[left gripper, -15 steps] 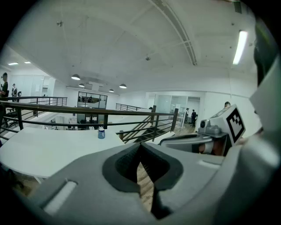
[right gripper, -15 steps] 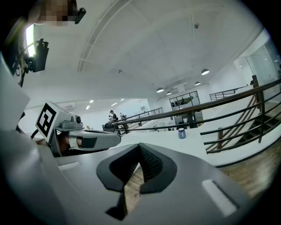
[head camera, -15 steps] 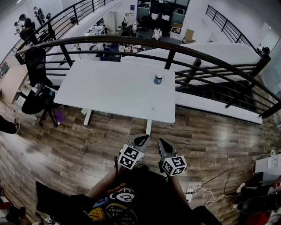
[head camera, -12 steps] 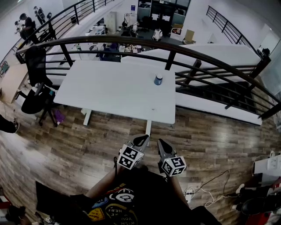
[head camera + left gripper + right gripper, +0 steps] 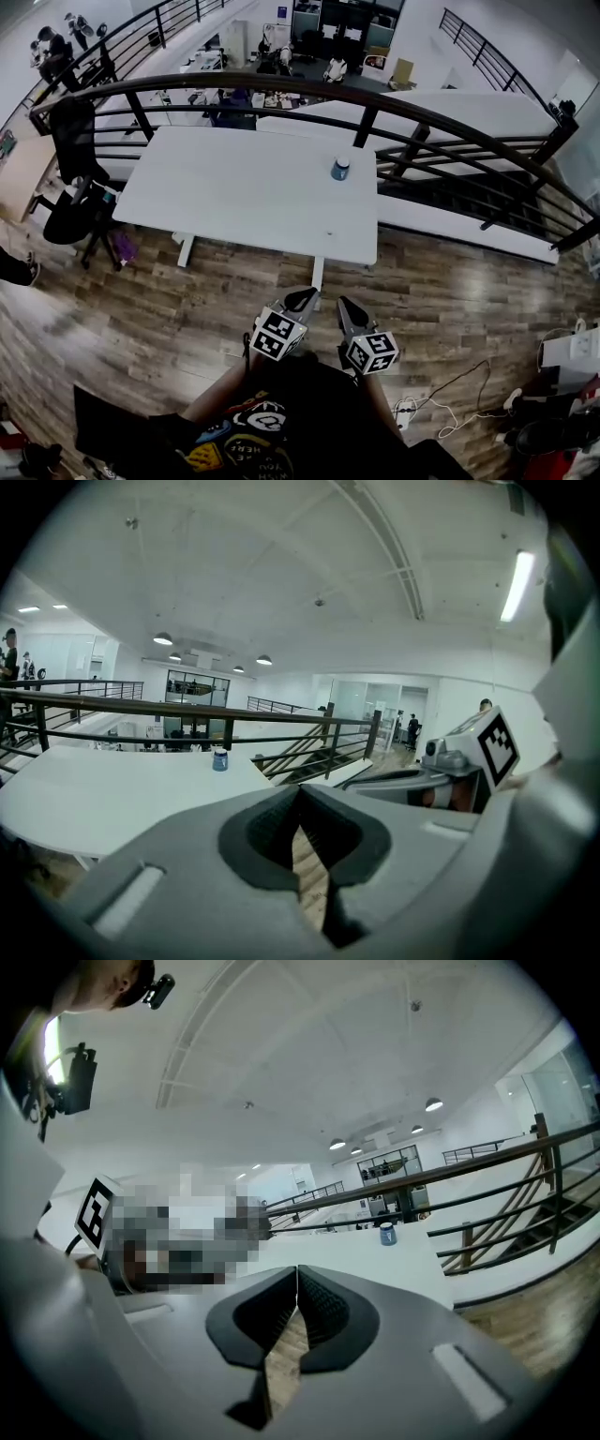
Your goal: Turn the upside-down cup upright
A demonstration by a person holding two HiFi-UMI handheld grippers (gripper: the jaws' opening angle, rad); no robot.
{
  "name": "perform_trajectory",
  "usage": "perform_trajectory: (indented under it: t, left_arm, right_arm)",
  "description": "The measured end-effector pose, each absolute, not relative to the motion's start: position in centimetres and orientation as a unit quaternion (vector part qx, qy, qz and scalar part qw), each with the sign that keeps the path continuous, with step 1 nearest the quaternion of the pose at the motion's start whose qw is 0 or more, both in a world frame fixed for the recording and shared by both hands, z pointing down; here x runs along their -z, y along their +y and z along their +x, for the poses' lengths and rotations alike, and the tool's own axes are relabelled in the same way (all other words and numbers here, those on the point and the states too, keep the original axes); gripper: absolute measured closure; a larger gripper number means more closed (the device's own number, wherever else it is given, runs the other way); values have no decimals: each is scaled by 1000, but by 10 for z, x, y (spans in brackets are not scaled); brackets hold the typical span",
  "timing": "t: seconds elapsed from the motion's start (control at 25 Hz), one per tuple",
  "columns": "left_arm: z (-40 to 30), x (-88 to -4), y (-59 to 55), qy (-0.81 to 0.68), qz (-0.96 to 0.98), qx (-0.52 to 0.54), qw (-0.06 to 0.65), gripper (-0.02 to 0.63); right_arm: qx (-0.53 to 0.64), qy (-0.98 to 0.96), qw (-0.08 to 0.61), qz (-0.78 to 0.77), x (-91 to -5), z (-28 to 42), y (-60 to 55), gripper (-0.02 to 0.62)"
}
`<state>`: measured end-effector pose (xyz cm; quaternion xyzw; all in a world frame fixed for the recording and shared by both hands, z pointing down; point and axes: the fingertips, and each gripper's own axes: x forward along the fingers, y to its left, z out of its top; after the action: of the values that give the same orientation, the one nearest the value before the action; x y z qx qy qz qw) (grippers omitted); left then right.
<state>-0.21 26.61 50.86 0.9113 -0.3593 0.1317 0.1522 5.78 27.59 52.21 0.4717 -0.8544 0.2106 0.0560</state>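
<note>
- Well out at nine o'clock in the head view, a black office chair (image 5: 70,202) stands on the wood-plank floor (image 5: 450,291), clear of the task.
- Next comes the white rectangular bench (image 5: 234,187), bare but for one thing, with a dark metal railing (image 5: 281,89) curving past its far edge.
- At six o'clock, close to the person's body, the left gripper (image 5: 303,299) has its jaws closed together on nothing; only floor shows through the slot beneath them.
- Just beside it, at its three o'clock, the right gripper (image 5: 344,307) is likewise closed and empty, tipped a little downward toward the bench.
- Toward one o'clock, near the bench's far right corner and well apart from both grippers, stands the small blue cup with a pale band at its top (image 5: 339,169). It is too small here to tell which end is up.
- By its look the cup is probably light, stiff and smooth-walled, so it could slip or topple. Opening the jaws and taking hold across the middle of its side wall seems safest for turning it over.
</note>
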Motion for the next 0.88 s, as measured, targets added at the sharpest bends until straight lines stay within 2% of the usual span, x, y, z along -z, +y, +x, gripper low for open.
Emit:
perform_trajectory:
  t: [0.32, 0.56, 0.88]
  left_arm:
    - [-9, -525, 261, -336, 918, -133, 161, 600]
    - [-16, -546, 246, -331, 914, -146, 183, 600]
    - [-3, -553, 149, -356, 906, -137, 184, 600]
  right_arm:
    - [-233, -849, 41, 472, -537, 40, 264, 592]
    - [-254, -844, 66, 467, -563, 29, 246, 592]
    - [-269, -843, 56, 463, -578, 56, 153, 592]
